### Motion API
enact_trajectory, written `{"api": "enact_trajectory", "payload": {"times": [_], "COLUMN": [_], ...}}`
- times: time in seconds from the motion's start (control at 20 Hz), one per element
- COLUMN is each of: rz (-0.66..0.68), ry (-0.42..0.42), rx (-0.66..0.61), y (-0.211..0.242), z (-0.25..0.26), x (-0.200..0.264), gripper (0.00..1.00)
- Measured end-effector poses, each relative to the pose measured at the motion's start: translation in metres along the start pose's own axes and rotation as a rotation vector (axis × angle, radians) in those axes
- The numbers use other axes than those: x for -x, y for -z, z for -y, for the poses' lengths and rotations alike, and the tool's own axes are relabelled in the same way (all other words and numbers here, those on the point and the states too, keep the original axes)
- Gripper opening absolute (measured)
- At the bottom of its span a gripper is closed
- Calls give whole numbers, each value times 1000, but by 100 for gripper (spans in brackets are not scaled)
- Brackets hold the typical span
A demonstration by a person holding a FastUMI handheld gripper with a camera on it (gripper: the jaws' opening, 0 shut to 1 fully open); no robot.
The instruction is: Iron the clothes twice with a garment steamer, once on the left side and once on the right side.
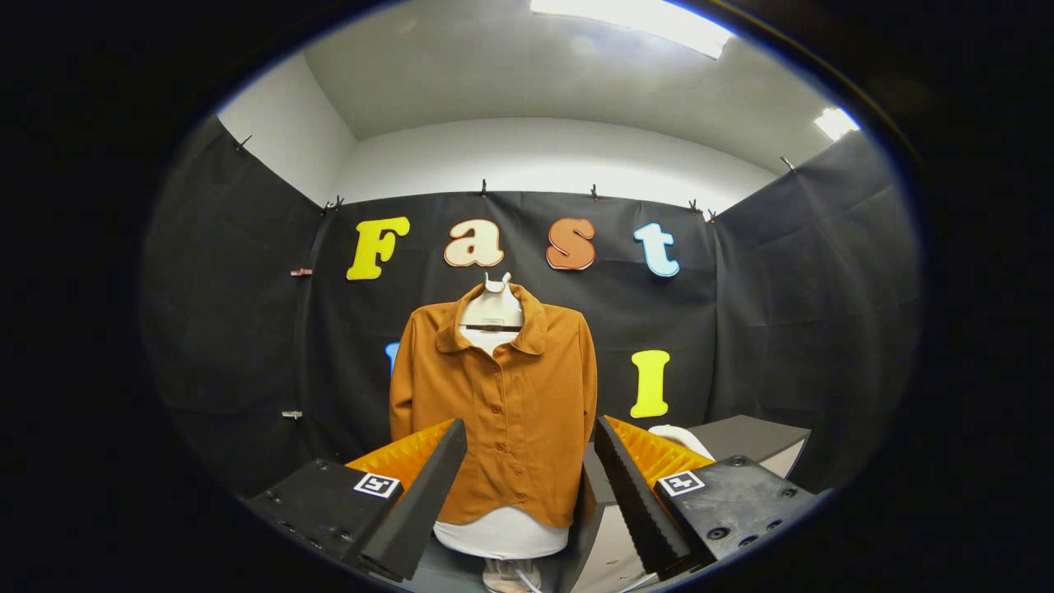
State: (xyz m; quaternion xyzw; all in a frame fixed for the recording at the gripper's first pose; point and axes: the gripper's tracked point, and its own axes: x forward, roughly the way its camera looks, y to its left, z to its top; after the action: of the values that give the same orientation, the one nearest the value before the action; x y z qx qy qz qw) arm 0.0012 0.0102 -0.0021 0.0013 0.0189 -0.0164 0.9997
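Shirt (498, 412), rust-orange, buttoned, hung on a white mannequin torso (492, 313) ahead of your gripper (527, 478), your jaws spread wide, holding nothing, shirt framed between them, well beyond.

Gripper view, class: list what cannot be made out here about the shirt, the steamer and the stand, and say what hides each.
- Shirt: its lower side hems lie behind the open gripper fingers.
- White object beyond the right finger: mostly hidden by that finger; whether it is the steamer cannot be told.
- Mannequin: its base is cut off at the view's bottom.
- Shirt's back: faces away.
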Motion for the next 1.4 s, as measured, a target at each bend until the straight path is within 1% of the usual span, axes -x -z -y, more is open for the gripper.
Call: {"api": "enact_trajectory", "payload": {"times": [0.5, 0.75, 0.95, 1.15, 1.4], "rz": [-24, -53, -68, -76, -81], "ry": [40, 106, 143, 175, 229], "rx": [11, 25, 30, 23, -6], "y": [10, 24, 33, 40, 50], "z": [-18, -22, -19, 1, 58], "x": [-7, -10, -15, -33, -71], "gripper": [98, 98, 98, 98, 98]}}
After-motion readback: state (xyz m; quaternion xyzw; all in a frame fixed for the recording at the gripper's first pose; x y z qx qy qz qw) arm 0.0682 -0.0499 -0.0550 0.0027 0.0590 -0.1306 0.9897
